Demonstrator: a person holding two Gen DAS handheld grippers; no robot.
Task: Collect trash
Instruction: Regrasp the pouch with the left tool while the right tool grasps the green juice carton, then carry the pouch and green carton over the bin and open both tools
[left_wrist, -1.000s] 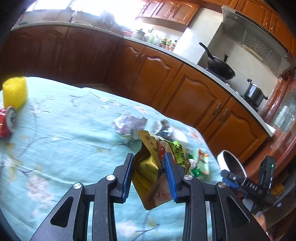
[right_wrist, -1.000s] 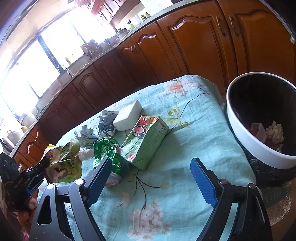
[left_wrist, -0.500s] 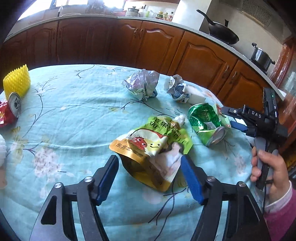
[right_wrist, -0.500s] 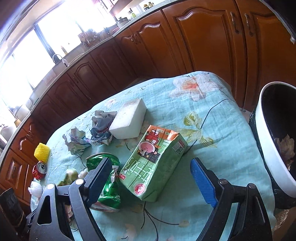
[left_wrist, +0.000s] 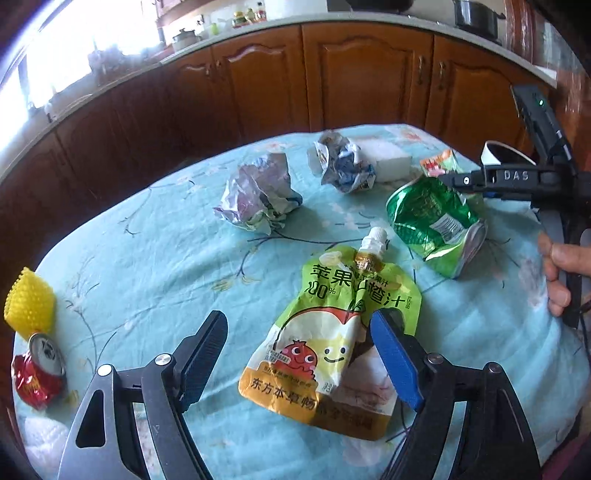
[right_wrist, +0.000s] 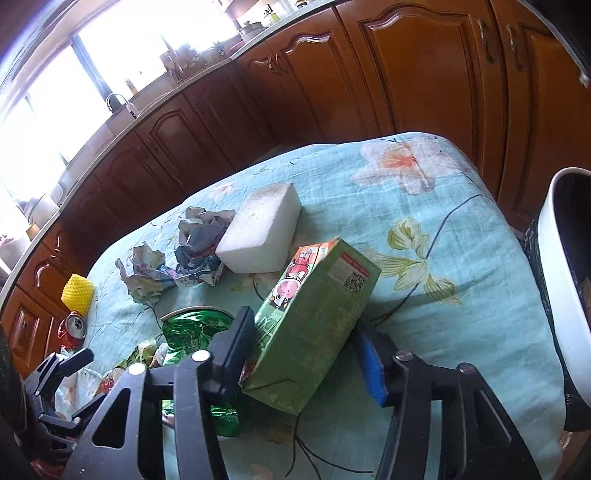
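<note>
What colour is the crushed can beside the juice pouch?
Green crushed can, clearest in the left wrist view.

You have one juice pouch (left_wrist: 332, 332) with a spout, one green drink carton (right_wrist: 314, 325), one crushed green can (left_wrist: 432, 221) and one crushed red can (left_wrist: 37, 373) on the tablecloth (left_wrist: 166, 266). You also have two crumpled paper wads (left_wrist: 258, 199) (left_wrist: 343, 166), one white foam block (right_wrist: 262, 229), one yellow spiked piece (left_wrist: 27, 306) and one white-rimmed bin (right_wrist: 565, 295). Count two grippers: the left gripper (left_wrist: 299, 354) and the right gripper (right_wrist: 306, 354).
</note>
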